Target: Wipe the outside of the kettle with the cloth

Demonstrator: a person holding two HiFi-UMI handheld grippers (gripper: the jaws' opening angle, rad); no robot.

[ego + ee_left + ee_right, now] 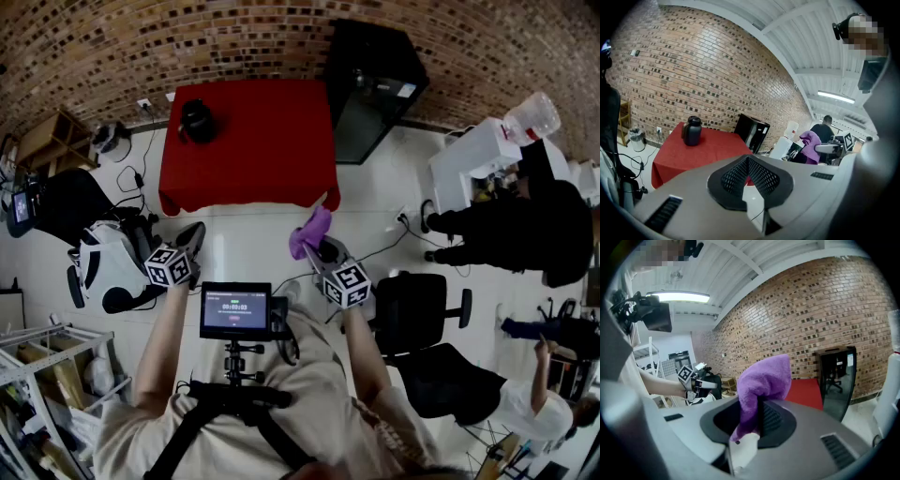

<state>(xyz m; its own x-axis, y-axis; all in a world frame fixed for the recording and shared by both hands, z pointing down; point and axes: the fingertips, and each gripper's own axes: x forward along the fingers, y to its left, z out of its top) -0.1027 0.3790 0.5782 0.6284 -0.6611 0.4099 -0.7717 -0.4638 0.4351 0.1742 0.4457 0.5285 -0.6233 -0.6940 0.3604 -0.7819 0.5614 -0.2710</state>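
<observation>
Right hand-held gripper (pixel 758 423) pinches the floppy cloth (pixel 764 378), left hand-held gripper (pixel 749 176) is clenched empty. Kettle (pixel 198 120) stands unsteadied on the counter (pixel 272 141), so a hard wipe might tip it.

In the head view the kettle (pixel 198 120) is only a small dark shape on the far left corner of the red-draped desk (pixel 262 141); its spout and lid are too small to tell, and the drape hides the desk's legs. The purple cloth (pixel 311 230) covers the tips of the right hand-held gripper (pixel 323 246), and a marker cube hides much of the left hand-held gripper (pixel 190 242). The person's head is cut off by the bottom edge. In the right gripper view the cloth blocks the gap between the pads and most of the desk
</observation>
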